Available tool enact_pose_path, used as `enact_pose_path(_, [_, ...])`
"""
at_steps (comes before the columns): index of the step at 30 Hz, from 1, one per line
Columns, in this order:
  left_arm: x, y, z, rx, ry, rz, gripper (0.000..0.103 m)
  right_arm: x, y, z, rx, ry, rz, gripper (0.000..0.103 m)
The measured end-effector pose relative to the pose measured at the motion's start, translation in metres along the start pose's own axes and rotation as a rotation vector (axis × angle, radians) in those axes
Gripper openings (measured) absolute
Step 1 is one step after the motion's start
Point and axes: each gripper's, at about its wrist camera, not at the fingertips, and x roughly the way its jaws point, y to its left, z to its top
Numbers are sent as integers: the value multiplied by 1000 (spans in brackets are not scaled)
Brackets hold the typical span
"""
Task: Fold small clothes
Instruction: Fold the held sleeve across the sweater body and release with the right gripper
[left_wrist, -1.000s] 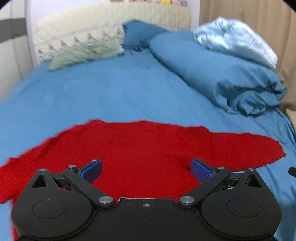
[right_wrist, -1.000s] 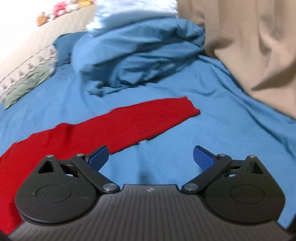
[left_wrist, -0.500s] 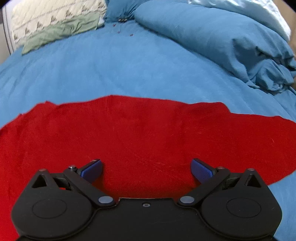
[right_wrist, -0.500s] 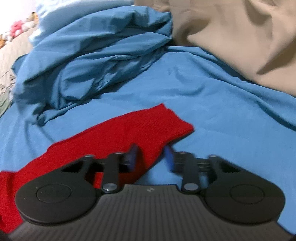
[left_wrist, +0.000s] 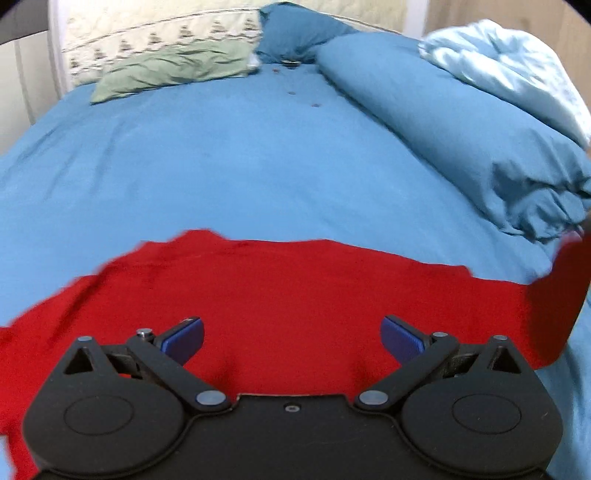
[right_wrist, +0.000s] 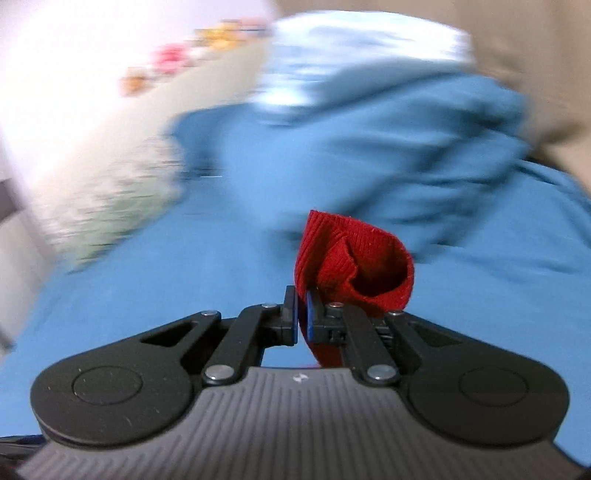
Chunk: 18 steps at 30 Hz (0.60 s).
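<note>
A red knitted garment lies spread across the blue bedsheet. My left gripper hovers over its middle, open, with nothing between its blue pads. At the right edge of the left wrist view the garment's sleeve rises off the bed. In the right wrist view my right gripper is shut on the red sleeve cuff, which curls up above the fingertips, lifted clear of the sheet.
A rolled blue duvet with a pale blue cover lies along the right side. A green pillow and a patterned headboard stand at the far end. A beige curtain hangs at the right.
My right gripper closed on the sleeve's end and lifted it off the bed. My left gripper stayed open and shifted over the garment's body.
</note>
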Motion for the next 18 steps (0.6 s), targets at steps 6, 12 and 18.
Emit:
enact_pose_path(6, [-22, 84, -5, -64, 1, 122, 103, 43, 142, -58, -135, 158, 374, 20])
enact_pose_path(12, [-13, 160, -37, -173, 40, 162, 103, 97, 217, -184, -403, 397, 416, 20])
enact_pose_path(18, [-1, 176, -55, -231, 67, 106, 103, 98, 226, -216, -518, 404, 414, 56])
